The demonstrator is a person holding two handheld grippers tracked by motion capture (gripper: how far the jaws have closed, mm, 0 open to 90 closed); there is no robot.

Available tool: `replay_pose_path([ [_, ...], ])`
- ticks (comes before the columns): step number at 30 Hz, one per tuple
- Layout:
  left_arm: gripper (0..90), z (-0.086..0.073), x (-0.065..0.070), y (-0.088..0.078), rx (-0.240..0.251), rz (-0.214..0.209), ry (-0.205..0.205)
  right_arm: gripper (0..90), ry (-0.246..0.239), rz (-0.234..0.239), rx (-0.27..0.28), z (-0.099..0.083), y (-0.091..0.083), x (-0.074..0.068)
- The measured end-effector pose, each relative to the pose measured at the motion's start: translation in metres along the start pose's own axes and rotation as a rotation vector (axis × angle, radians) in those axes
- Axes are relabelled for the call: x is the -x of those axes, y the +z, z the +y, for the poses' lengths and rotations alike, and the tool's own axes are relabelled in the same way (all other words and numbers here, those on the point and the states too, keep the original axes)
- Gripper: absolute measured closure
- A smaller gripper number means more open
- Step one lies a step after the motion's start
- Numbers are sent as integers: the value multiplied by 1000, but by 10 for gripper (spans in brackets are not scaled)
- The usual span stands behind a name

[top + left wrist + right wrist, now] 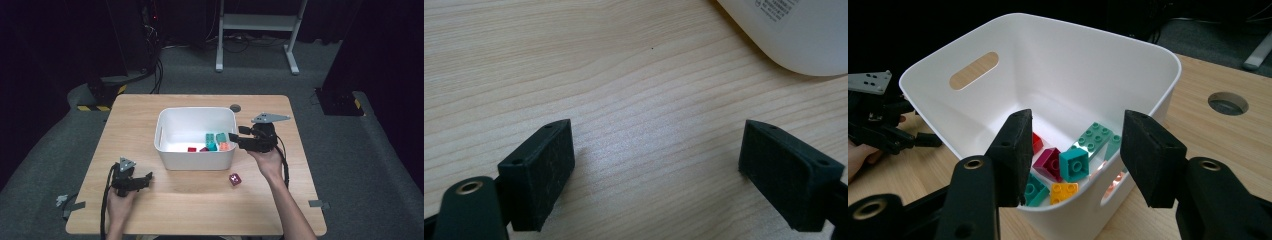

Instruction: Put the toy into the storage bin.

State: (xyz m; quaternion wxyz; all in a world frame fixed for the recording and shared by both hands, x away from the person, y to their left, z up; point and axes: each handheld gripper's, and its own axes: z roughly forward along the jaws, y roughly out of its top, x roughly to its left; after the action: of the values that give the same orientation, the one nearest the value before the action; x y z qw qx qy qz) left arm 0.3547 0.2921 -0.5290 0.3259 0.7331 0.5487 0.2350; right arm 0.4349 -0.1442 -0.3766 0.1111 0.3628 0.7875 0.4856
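Jaws of the right gripper (pixel 1075 160) stand apart and empty over the near rim of the white bin (pixel 1038 55), bricks (pixel 1074 165) inside. Left gripper (pixel 656 172), open, rests on bare table (pixel 624 75). A maroon die (pixel 234 179) lies outside the bin.

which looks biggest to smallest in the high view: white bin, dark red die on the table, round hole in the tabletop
1. white bin, by far the largest.
2. and 3. round hole and dark red die look about alike; the hole lies farther from the camera, so I won't rank them.

Glossy white plastic bin (pixel 1063 65); matt wood-grain table (pixel 624 75).
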Motion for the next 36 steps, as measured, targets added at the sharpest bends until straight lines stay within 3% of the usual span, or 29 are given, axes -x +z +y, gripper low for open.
replay_pose_path([
  [12, 146, 0, 0, 0, 0, 0, 0, 469, 9, -10, 7, -15, -14, 2],
  [36, 146, 0, 0, 0, -2, 1, 2, 468, 48, -50, 28, -61, -30, 4],
])
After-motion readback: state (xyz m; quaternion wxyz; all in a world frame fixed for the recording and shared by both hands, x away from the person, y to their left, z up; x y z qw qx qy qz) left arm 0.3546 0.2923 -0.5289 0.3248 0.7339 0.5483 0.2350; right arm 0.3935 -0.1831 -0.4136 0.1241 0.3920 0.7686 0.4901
